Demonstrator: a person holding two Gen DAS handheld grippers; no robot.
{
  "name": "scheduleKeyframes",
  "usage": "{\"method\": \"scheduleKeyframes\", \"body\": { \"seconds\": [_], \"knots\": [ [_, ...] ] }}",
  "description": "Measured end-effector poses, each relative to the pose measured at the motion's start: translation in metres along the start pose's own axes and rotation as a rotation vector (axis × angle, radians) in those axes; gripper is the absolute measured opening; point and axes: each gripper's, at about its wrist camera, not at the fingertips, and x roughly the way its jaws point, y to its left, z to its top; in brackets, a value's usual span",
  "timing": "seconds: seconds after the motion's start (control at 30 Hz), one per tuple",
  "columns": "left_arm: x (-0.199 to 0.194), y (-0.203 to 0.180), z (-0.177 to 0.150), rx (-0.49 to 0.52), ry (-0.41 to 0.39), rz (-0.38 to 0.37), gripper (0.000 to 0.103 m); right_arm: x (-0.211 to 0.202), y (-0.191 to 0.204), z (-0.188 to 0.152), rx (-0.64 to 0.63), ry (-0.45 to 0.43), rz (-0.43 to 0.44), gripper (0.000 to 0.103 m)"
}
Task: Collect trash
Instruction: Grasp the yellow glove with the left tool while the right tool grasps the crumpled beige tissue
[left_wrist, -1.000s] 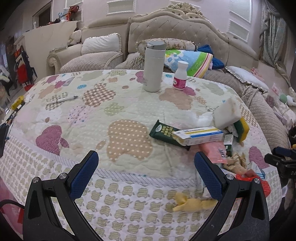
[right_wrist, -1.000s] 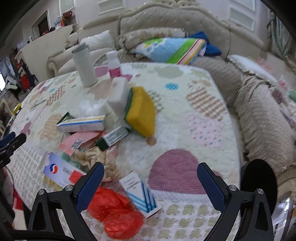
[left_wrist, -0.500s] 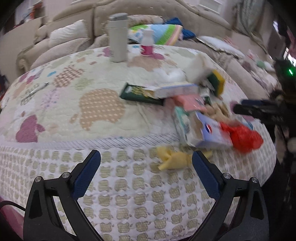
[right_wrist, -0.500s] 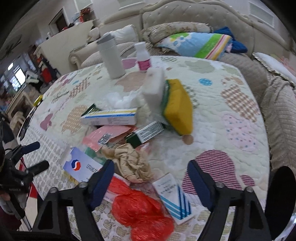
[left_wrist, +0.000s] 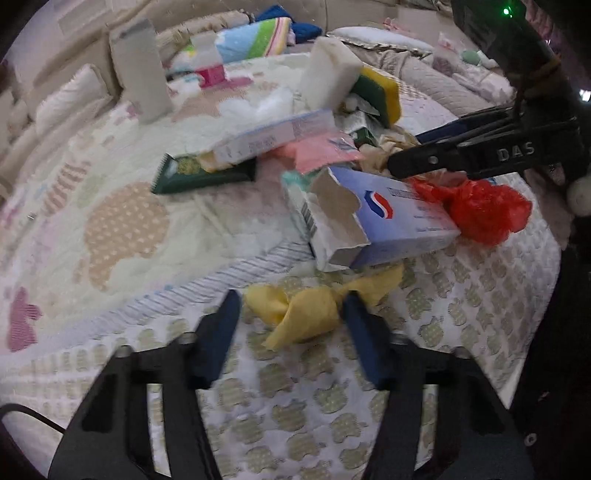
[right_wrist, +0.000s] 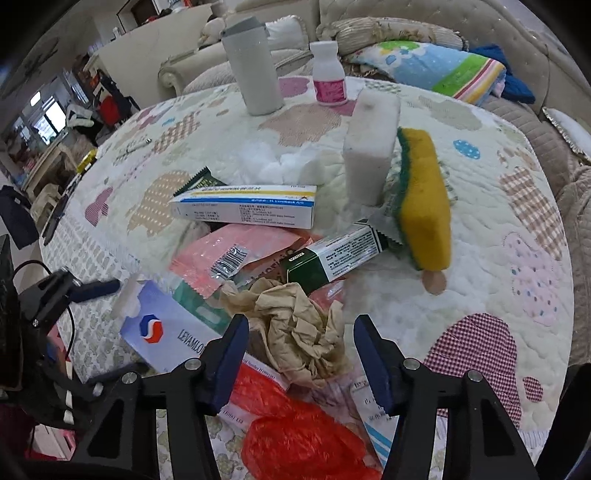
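Note:
A pile of trash lies on the quilted table. In the left wrist view my left gripper (left_wrist: 291, 314) is open around a crumpled yellow paper (left_wrist: 306, 314) on the table's hanging edge, below a torn blue and white box (left_wrist: 384, 218) and a red plastic bag (left_wrist: 480, 210). In the right wrist view my right gripper (right_wrist: 299, 332) is open around a crumpled beige paper (right_wrist: 299, 328). Near it lie the blue box (right_wrist: 166, 332), the red bag (right_wrist: 299, 439), a pink wrapper (right_wrist: 236, 251), a green box (right_wrist: 332, 254) and a long white box (right_wrist: 247, 206).
A grey flask (right_wrist: 255, 70) and a pink-labelled bottle (right_wrist: 328, 77) stand at the table's far side. A white foam block (right_wrist: 369, 147) and a yellow-green sponge (right_wrist: 424, 199) lean together behind the pile. A sofa with cushions (right_wrist: 436, 66) lies beyond.
Both grippers have moved in and narrowed. The left now brackets the yellow paper, the right now brackets the beige paper.

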Motion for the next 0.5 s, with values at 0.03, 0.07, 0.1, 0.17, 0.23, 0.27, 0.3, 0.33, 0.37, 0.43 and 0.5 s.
{"method": "scheduleKeyframes", "body": {
  "seconds": [0.03,0.07,0.1,0.17,0.23,0.27,0.3,0.33,0.37,0.43,0.5],
  "knots": [
    [0.001,0.001,0.0,-0.006,0.002,-0.026,0.039,0.003,0.0,0.0,0.003,0.01,0.015,0.044],
    [0.0,0.0,0.0,-0.006,0.003,-0.049,0.029,0.004,0.0,0.0,0.003,0.015,0.017,0.039],
    [-0.001,-0.001,0.0,-0.002,0.003,-0.058,0.021,0.006,0.001,0.0,-0.002,0.017,0.017,0.036],
    [-0.005,-0.002,-0.001,0.002,0.001,-0.041,0.019,0.006,0.002,-0.002,-0.012,0.011,0.02,0.031],
    [-0.01,0.002,-0.003,-0.018,0.001,-0.042,0.016,0.001,0.002,-0.002,-0.01,-0.011,0.025,0.027],
    [-0.015,0.007,-0.005,-0.042,-0.002,-0.042,0.016,-0.003,0.001,-0.002,-0.006,-0.025,0.031,0.026],
    [-0.02,0.011,-0.006,-0.061,-0.006,-0.04,0.015,-0.009,-0.001,-0.002,-0.001,-0.04,0.039,0.026],
    [-0.028,0.018,-0.006,-0.086,-0.013,-0.038,0.015,-0.014,-0.003,-0.001,0.007,-0.056,0.046,0.025],
    [-0.034,0.023,-0.007,-0.102,-0.02,-0.033,0.015,-0.021,-0.005,-0.001,0.017,-0.075,0.053,0.025],
    [-0.048,0.033,-0.004,-0.131,-0.04,-0.002,0.015,-0.031,-0.008,0.001,0.031,-0.102,0.062,0.025],
    [-0.061,0.039,-0.003,-0.145,-0.057,0.028,0.015,-0.043,-0.013,0.002,0.049,-0.132,0.073,0.025]
  ]
}}
